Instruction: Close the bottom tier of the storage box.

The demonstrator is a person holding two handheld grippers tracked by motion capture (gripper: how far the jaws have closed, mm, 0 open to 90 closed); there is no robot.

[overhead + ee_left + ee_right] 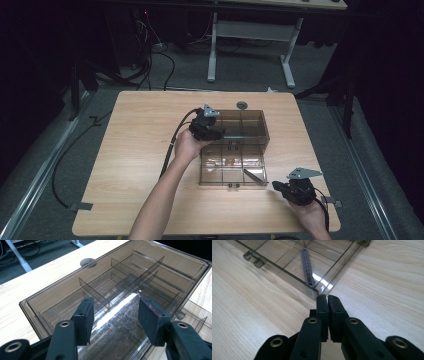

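Two grippers at an open divided box, one bracing it and one empty.

The left gripper (113,312) is held about half open across the near wall of the raised half of the clear box (250,131); whether its pads press the plastic cannot be told. The right gripper (328,298) is shut on nothing, with the box corner just ahead of its jaws and a grey strip (307,266) lying in the compartment beyond. A slip is judged likely on the smooth, glossy wall if it is braced loosely, so the box could swing or shut. The strip, lying flat against the floor, could be missed or pushed under the divider by closed jaws.
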